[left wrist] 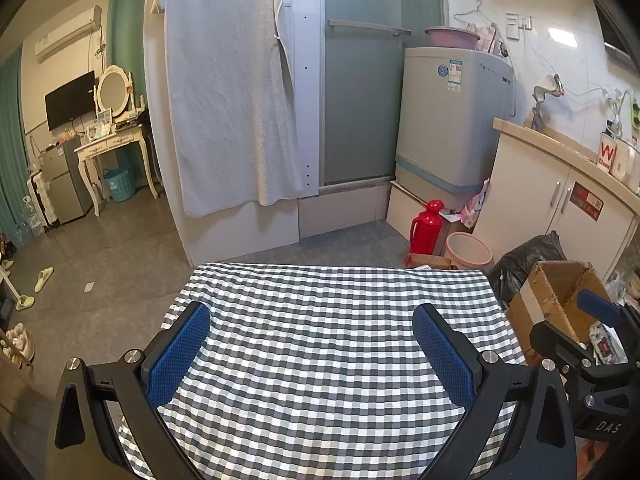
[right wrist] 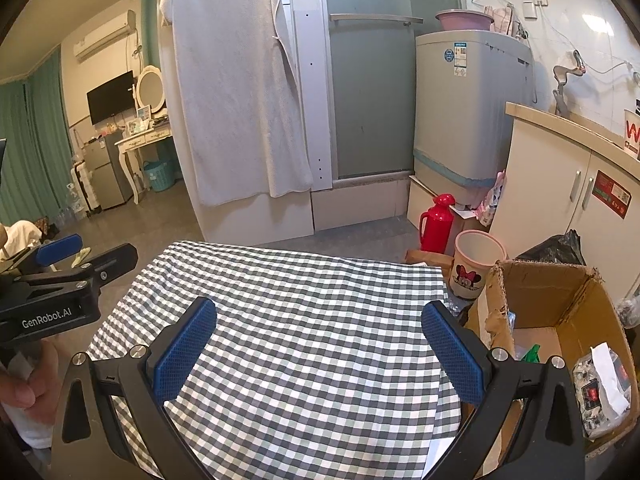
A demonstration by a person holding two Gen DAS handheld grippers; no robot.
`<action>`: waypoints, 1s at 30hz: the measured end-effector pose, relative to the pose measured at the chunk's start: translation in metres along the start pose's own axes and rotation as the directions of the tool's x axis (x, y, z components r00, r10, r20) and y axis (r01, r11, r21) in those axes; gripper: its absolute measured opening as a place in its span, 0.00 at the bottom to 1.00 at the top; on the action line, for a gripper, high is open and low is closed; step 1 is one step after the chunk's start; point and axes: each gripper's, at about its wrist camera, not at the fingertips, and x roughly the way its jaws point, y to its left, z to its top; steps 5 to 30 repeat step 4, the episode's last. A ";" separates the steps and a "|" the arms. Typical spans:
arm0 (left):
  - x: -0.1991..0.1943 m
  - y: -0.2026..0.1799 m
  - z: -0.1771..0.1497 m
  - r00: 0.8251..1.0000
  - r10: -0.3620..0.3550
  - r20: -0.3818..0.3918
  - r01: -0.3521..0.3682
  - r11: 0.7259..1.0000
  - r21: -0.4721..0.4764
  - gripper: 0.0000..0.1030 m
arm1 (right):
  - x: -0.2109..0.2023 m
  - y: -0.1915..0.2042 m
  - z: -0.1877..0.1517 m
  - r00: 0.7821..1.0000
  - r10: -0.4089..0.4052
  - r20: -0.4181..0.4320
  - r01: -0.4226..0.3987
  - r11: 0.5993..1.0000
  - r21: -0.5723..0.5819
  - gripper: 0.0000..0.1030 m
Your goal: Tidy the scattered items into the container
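A table under a grey-and-white checked cloth (left wrist: 320, 320) (right wrist: 300, 312) fills the foreground of both views, and no loose item shows on it. My left gripper (left wrist: 312, 352) hovers over the cloth, open, with nothing between its blue pads. My right gripper (right wrist: 320, 352) is open too, above the cloth's right half. An open cardboard box (right wrist: 560, 320) (left wrist: 556, 300) stands off the table's right edge; packets (right wrist: 600, 388) and a green item (right wrist: 532, 352) lie inside. Each gripper shows in the other's view: right gripper (left wrist: 600, 340), left gripper (right wrist: 60, 272).
A pink cartoon bin (right wrist: 476, 264), a red thermos (right wrist: 438, 224) and a black bag (right wrist: 556, 248) stand on the floor beyond the box. Behind are a washing machine (left wrist: 452, 120), white cabinets (right wrist: 568, 184) and a hanging white towel (left wrist: 228, 88). A hand (right wrist: 28, 384) grips the left tool.
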 end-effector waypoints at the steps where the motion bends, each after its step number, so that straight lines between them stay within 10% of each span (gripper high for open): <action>1: 0.001 0.000 0.000 1.000 -0.001 -0.001 0.001 1.000 0.000 1.00 | 0.000 0.000 0.000 1.000 0.000 0.000 0.000 1.000 0.000 1.00; 30: 0.001 0.000 -0.001 1.000 -0.005 -0.003 0.005 1.000 0.004 1.00 | 0.000 0.000 0.000 1.000 -0.001 0.002 0.001 1.000 0.000 1.00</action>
